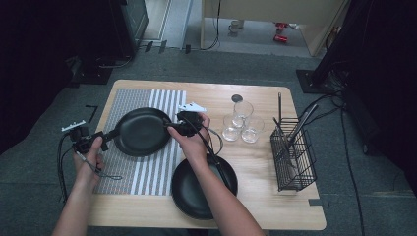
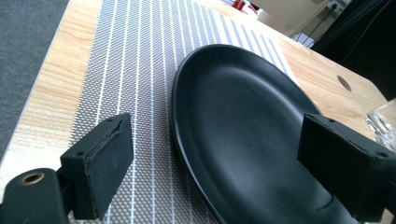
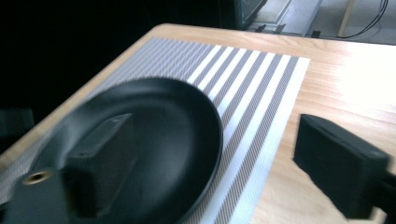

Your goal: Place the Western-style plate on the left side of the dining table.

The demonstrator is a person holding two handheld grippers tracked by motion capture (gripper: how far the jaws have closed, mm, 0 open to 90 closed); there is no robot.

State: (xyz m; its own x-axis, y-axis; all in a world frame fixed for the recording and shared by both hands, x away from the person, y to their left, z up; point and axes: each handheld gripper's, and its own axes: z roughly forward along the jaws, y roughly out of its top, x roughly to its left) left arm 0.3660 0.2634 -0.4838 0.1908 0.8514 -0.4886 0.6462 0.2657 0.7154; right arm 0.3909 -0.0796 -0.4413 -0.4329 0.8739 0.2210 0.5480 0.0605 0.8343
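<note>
A black plate (image 1: 142, 132) lies flat on a grey-and-white striped placemat (image 1: 147, 172) at the left of the wooden table. My left gripper (image 1: 107, 136) is at the plate's left rim, jaws wide apart. In the left gripper view the plate (image 2: 243, 121) runs between the jaws of the left gripper (image 2: 219, 149), and neither pad touches it. My right gripper (image 1: 170, 127) is at the plate's right rim. In the right gripper view the right gripper (image 3: 219, 154) stands open above the plate (image 3: 159, 112) and the placemat (image 3: 252, 93), holding nothing.
A second black plate (image 1: 192, 194) sits near the table's front edge, partly under my right forearm. Three clear glasses (image 1: 241, 125) stand right of centre. A black wire basket (image 1: 293, 155) with utensils is at the right. Cables trail from both grippers.
</note>
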